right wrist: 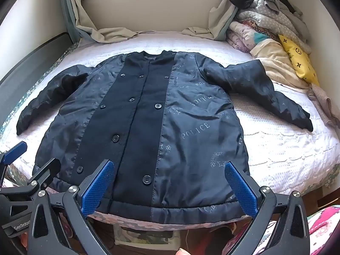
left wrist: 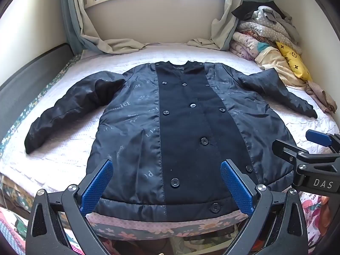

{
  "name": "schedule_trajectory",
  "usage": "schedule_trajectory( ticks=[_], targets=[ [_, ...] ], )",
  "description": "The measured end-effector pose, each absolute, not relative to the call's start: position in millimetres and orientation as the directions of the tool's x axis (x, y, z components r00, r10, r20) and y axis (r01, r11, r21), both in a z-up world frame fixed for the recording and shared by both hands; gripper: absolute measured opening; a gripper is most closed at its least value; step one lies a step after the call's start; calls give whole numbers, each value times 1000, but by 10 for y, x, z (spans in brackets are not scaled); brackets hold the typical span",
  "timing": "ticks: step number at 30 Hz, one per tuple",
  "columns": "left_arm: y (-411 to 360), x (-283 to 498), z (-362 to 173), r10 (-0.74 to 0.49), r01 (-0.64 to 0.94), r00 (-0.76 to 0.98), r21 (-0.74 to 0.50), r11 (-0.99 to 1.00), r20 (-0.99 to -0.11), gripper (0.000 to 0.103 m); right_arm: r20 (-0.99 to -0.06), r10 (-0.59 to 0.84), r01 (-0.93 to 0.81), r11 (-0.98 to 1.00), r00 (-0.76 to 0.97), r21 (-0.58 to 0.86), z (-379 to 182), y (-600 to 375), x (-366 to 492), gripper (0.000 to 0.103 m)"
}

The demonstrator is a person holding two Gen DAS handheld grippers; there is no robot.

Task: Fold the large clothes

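A large dark navy coat (left wrist: 180, 123) lies flat and inside out on the bed, buttoned, collar toward the window, both sleeves spread outward. It also shows in the right wrist view (right wrist: 148, 123), with "POLICE" printed on the lining. My left gripper (left wrist: 166, 186) is open and empty, hovering over the coat's hem near the bed's front edge. My right gripper (right wrist: 170, 188) is open and empty, also over the hem, to the right of the left one. The right gripper also shows in the left wrist view (left wrist: 301, 146).
The bed has a white quilted cover (left wrist: 63, 161) and a floral edge (left wrist: 148, 229). A pile of folded bedding and clothes (left wrist: 263, 34) with a yellow pillow (left wrist: 294, 63) sits at the back right. Curtains (left wrist: 119, 44) drape onto the bed below the window. A dark headboard (left wrist: 27, 80) stands at left.
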State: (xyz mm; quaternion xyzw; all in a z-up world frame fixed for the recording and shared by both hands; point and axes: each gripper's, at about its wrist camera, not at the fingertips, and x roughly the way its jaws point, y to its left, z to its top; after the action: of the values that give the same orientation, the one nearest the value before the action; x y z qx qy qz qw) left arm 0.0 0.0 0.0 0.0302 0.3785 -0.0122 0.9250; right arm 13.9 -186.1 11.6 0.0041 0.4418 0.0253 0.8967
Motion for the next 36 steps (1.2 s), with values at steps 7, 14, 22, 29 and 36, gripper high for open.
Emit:
schedule_trajectory(
  ticks=[7,14,22,29,36],
  targets=[
    [12,8,-9,3,45,716,50,998,-699,102,-793,47,-40,999,607,29,113,-1862,137,103],
    [16,-19,-17,2,47,715,50,998,-699,102,-791,48,-28,999,610,39,139,-1892,137,103],
    [2,-21,-16,4,44,714,51,998,-700,102,-792,45,-25,999,609,38,131,-1901,142,103],
    [0,-23,-18,4,44,715,51,998,-699,102,-793,46,-25,999,607,39,125,-1906,142,103],
    [-3,-20,-15,4,45,715,52,998,-699,102,-795,45,-24,999,605,38,111,-1916,139,103]
  ],
)
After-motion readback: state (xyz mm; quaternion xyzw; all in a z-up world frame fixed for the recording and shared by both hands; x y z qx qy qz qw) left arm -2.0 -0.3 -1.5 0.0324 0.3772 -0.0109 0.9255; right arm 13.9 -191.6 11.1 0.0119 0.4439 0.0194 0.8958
